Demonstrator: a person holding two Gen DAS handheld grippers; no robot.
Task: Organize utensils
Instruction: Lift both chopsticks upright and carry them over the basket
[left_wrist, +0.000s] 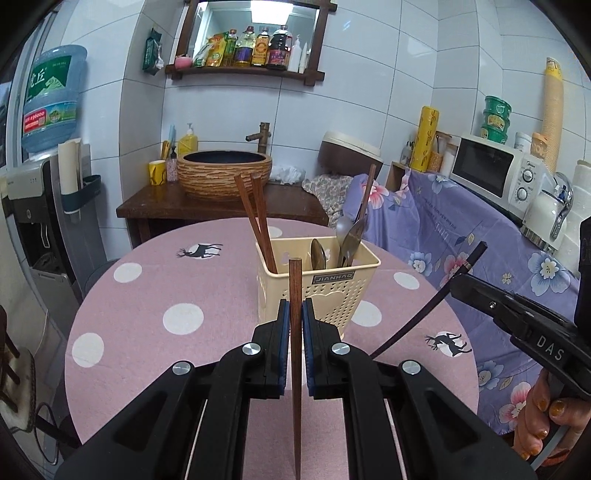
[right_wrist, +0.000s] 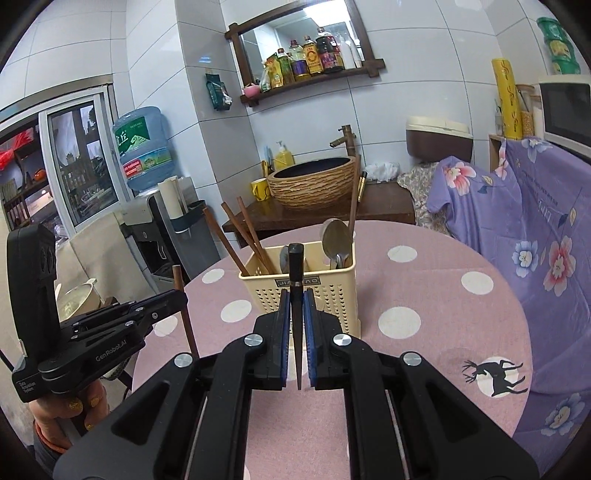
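Two tools, each clamped on one chopstick: left (left_wrist: 294, 325) brown (left_wrist: 295, 295), right (right_wrist: 295, 314) black (right_wrist: 296, 273). Holder (left_wrist: 317, 284) just ahead. Risk: thin sticks pivoting, striking rim, tipping holder.

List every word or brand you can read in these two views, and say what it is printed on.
"JIANHAO": utensil basket label.
"DAS": right gripper body.
"GenRobot.AI": left gripper body.
"Data Acquisition System": small print on the same body, barely legible.
Water jug, shelf bottles, microwave: too blurred to read.
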